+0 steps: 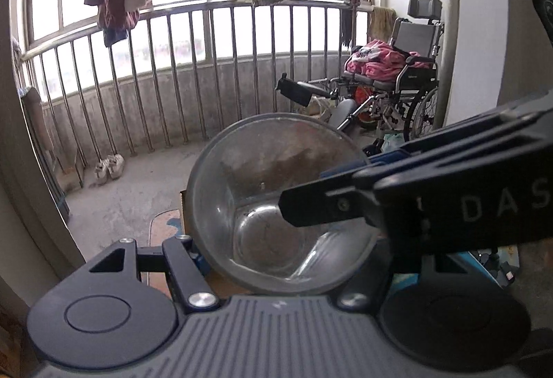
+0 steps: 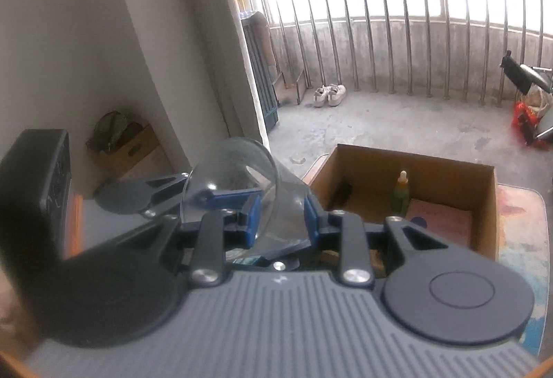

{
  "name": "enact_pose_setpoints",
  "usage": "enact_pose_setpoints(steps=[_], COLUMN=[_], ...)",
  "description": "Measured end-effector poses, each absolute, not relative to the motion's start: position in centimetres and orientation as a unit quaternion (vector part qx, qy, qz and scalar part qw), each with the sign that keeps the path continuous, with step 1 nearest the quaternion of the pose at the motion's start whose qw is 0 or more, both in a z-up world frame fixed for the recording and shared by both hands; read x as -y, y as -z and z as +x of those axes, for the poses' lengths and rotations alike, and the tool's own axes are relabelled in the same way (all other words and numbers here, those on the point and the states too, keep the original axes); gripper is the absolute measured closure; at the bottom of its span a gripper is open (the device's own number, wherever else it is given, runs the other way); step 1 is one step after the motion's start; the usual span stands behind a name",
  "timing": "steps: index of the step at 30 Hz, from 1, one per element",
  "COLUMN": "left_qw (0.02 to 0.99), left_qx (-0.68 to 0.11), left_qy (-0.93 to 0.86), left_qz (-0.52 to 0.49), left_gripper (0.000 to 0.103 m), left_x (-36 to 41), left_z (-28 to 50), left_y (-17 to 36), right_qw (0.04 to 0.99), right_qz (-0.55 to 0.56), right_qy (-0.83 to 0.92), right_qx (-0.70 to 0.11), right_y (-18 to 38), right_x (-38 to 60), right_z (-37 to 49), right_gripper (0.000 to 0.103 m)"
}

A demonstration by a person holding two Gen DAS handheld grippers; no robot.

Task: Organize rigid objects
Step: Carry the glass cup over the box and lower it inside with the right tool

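Currently, the transfer step is in hand: a clear glass bowl [image 2: 242,191] is carried in the air, tipped on its side, just short of the open cardboard box [image 2: 484,205]. The right gripper [image 2: 281,217] is clamped on the bowl's lower body, a blue pad pressing on each side. The left gripper [image 1: 276,239] also has the bowl between its jaws; in the left wrist view the bowl's mouth faces away toward the balcony railing [image 1: 207,66]. Its pads are mostly hidden behind the glass, so contact on that side cannot be confirmed. The box already holds a small green bottle [image 2: 400,194] and a pink flat item [image 2: 442,219]. The next move likely calls for carrying the bowl over the box rim, righting it, lowering it onto free floor space, then releasing both grips.
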State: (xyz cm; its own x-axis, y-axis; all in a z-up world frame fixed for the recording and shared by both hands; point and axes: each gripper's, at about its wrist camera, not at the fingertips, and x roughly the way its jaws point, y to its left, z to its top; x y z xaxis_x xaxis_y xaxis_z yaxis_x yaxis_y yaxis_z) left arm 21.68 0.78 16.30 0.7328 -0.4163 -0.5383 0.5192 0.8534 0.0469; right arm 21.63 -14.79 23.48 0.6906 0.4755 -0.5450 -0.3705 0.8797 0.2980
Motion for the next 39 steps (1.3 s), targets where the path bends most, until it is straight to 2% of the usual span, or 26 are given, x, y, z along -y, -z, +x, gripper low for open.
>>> enact_pose_setpoints(steps=[9, 24, 32, 39], left_qw=[0.906, 0.865, 0.836, 0.827], left_qx=[-0.331, -0.440, -0.498, -0.519], left_qy=[0.249, 0.232, 0.221, 0.209], left_qz=[0.090, 0.067, 0.062, 0.060], left_gripper=[0.034, 0.034, 0.034, 0.034], left_x=[0.5, 3.2, 3.7, 3.9], left_z=[30.5, 44.9, 48.5, 49.7], left_y=[-13.9, -5.7, -1.6, -0.4], right_qw=[0.893, 0.838, 0.808, 0.798], right_qz=[0.102, 0.170, 0.179, 0.178], right_qy=[-0.236, -0.239, -0.230, -0.229], right_qx=[-0.370, -0.460, -0.512, -0.528], right_y=[-21.4, -11.0, -5.0, -1.9], right_x=[16.0, 18.9, 18.4, 18.2], right_z=[31.5, 48.9, 52.8, 54.6], right_gripper=[0.076, 0.075, 0.076, 0.076])
